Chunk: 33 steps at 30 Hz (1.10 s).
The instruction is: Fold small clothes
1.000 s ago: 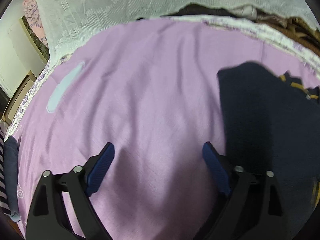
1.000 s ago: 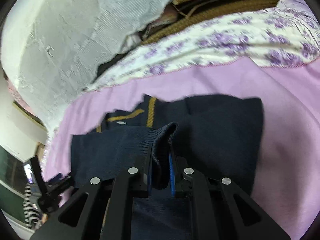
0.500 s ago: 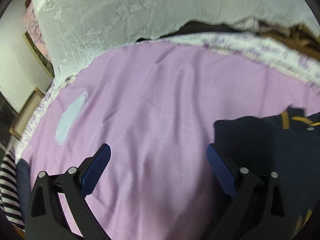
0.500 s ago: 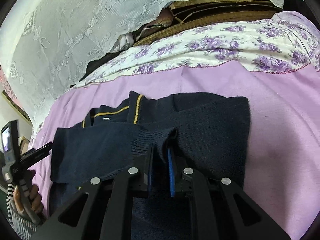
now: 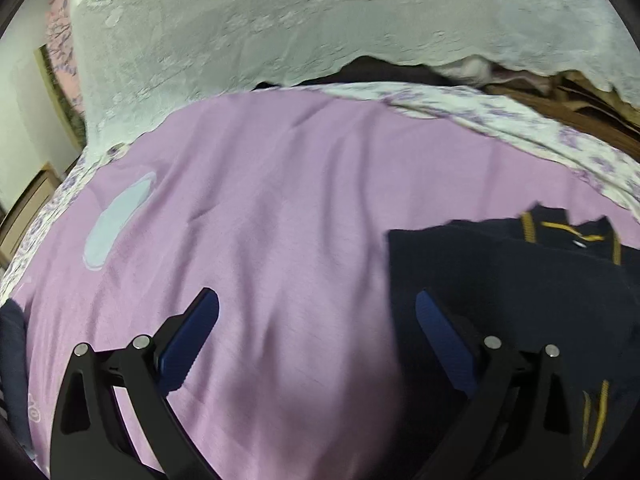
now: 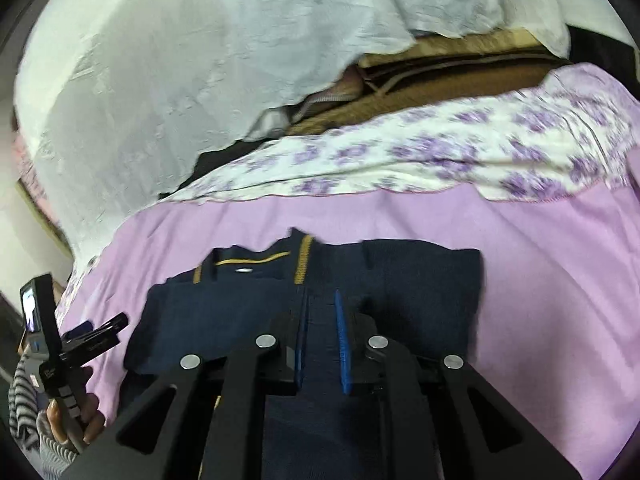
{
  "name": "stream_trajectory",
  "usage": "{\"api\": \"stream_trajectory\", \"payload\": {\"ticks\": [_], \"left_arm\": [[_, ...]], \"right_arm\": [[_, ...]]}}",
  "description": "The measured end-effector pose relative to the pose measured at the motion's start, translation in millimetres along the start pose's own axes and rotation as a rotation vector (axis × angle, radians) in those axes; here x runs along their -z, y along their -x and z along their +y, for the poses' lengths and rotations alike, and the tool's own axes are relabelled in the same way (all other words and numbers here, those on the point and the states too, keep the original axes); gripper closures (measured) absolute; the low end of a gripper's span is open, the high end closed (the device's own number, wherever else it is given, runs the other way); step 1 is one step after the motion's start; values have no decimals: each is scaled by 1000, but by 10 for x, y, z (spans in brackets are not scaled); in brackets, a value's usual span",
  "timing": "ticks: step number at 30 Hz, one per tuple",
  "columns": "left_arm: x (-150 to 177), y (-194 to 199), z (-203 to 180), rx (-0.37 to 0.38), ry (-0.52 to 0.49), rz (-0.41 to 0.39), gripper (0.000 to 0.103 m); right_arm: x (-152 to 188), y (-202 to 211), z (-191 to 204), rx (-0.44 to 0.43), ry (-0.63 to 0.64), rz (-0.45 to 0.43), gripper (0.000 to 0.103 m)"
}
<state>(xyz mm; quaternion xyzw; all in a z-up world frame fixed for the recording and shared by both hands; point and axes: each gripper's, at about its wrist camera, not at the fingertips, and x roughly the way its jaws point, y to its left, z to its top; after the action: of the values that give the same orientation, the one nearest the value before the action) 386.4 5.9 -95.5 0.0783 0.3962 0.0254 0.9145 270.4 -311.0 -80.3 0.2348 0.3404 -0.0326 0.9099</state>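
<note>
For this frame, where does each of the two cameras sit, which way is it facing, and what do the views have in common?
Left wrist: on the left gripper, facing across the purple sheet toward white lace cloth; its blue pads stand wide apart, holding nothing.
Right wrist: on the right gripper, just above the navy garment; pads slightly parted, nothing visibly between them. The person's left hand shows at left.
Shared: the garment's yellow-trimmed collar, the sheet, floral bedding, lace.

My left gripper (image 5: 316, 316) hovers over the bedsheet (image 5: 280, 208), sweater (image 5: 500, 272) to its right. My right gripper (image 6: 320, 320) sits above the sweater; floral quilt (image 6: 400, 160) lies behind.
</note>
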Motion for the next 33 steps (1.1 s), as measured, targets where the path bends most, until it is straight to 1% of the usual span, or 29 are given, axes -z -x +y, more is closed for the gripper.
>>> {"api": "stream_trajectory", "payload": {"ticks": [2, 3, 4, 6, 8, 10, 13, 14, 15, 17, 18, 19, 21, 22, 23, 27, 30, 31, 33], "left_arm": [[59, -15, -143, -9, -62, -3, 6], [100, -48, -216, -34, -95, -2, 6], [141, -113, -285, -71, -128, 9, 6], [204, -200, -369, -104, -160, 28, 4], [214, -172, -404, -117, -166, 16, 4], [229, -156, -406, -121, -166, 12, 4], [212, -33, -310, -97, -132, -11, 4], [206, 15, -271, -85, -118, -19, 4], [200, 52, -244, -71, -106, -27, 4], [191, 77, -244, -46, -103, -33, 4], [204, 63, -267, -52, -113, -27, 4], [228, 1, -312, -66, -135, -10, 4], [269, -85, -370, -81, -160, 19, 4], [274, -105, -378, -82, -166, 23, 4], [275, -98, -374, -82, -165, 19, 4], [277, -70, -345, -84, -154, 5, 4], [284, 13, -340, -82, -147, -19, 4], [270, 40, -344, -76, -145, -27, 4], [206, 101, -340, -46, -127, -43, 4]], "right_arm": [[42, -72, 84, -9, 33, 24, 89], [73, -118, 101, -11, 45, 43, 89], [106, -208, 115, -8, 60, 81, 89], [181, -423, 67, 37, 68, 173, 91], [200, -465, 29, 24, 68, 183, 91], [199, -450, 48, 34, 91, 196, 91], [239, -399, 114, 70, 141, 187, 91], [235, -360, 142, 90, 147, 179, 89], [226, -304, 155, 103, 145, 160, 86], [183, -189, 254, 101, 173, 94, 86], [180, -163, 305, 104, 199, 81, 81], [193, -172, 356, 106, 228, 87, 75], [247, -270, 376, 104, 248, 134, 73], [291, -370, 355, 112, 251, 173, 72], [312, -410, 339, 112, 252, 175, 72], [320, -376, 351, 110, 249, 161, 71], [238, -256, 386, 101, 228, 106, 71], [179, -224, 435, 101, 234, 82, 68], [76, -254, 513, 108, 252, 72, 65]]}}
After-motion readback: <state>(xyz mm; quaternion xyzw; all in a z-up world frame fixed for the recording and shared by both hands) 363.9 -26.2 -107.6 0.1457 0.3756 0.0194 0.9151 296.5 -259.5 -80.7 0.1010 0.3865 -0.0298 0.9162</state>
